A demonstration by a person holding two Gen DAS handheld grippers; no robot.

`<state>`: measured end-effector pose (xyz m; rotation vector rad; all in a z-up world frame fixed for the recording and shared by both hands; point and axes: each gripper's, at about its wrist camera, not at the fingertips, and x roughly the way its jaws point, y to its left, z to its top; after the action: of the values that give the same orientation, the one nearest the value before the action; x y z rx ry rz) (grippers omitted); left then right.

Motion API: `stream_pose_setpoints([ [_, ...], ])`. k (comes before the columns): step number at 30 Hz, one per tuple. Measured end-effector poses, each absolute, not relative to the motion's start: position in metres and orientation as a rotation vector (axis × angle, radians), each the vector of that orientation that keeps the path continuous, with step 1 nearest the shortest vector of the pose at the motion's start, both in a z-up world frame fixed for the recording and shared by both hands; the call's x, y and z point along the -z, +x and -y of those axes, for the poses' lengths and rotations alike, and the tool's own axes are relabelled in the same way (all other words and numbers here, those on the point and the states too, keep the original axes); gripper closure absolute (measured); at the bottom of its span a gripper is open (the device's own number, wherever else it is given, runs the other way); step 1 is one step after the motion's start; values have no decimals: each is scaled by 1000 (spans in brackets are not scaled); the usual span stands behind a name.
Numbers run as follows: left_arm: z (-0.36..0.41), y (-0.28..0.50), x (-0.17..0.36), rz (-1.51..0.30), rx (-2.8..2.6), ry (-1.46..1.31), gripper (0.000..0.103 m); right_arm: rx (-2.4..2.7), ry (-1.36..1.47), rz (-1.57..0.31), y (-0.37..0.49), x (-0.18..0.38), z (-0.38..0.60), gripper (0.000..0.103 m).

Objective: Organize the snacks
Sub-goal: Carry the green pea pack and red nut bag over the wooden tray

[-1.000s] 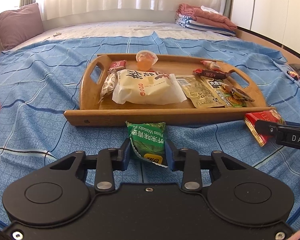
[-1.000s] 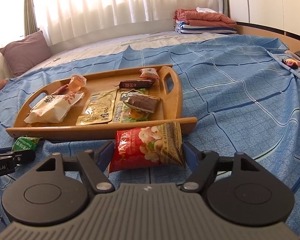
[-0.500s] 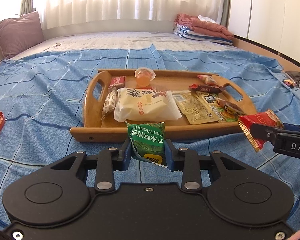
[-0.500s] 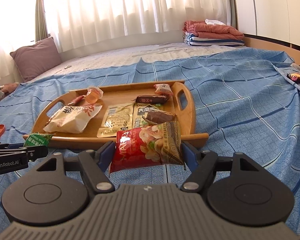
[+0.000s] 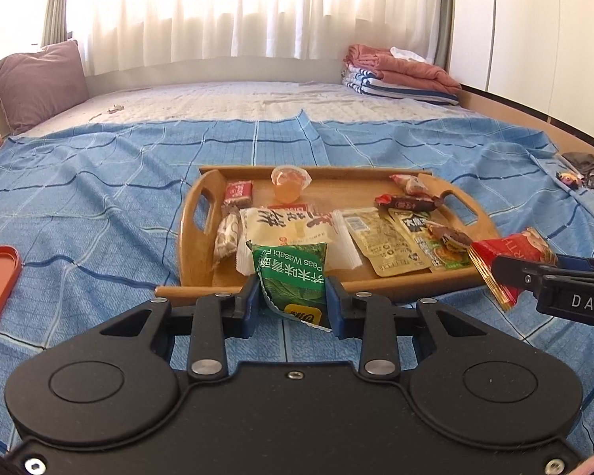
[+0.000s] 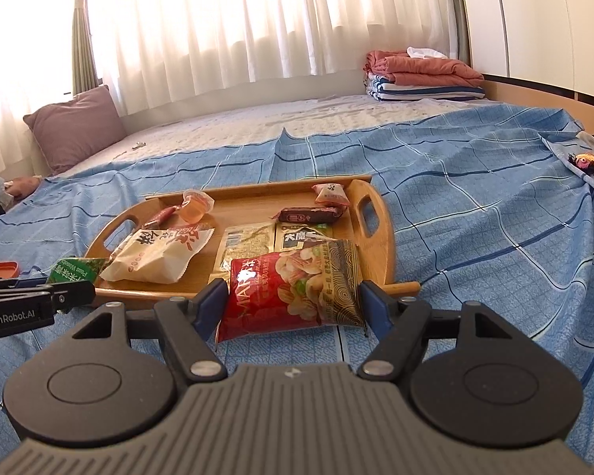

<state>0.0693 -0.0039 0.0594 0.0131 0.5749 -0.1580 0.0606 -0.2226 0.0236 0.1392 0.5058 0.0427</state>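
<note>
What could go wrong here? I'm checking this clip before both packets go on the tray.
The tray is already crowded, so the green pea packet in the left tool may land on the big white packet. The red nut packet, pinched at its ends by the right tool, could slip. The tools are side by side and might bump.

I see the tray lying on the bedspread, ahead of both grippers. In the tray, the bun pack lies left of two flat sachets, with the jelly cup behind it. The pea pack sits between my left gripper's pads, the nut pack between my right gripper's. A pillow lies far left, folded blankets far right.
</note>
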Motion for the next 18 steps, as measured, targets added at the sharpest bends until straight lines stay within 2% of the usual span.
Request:
stream_pose_setpoints([
  [18, -8, 95, -77, -558, 146, -8, 71, -52, 127, -475, 83, -43, 215, 30],
])
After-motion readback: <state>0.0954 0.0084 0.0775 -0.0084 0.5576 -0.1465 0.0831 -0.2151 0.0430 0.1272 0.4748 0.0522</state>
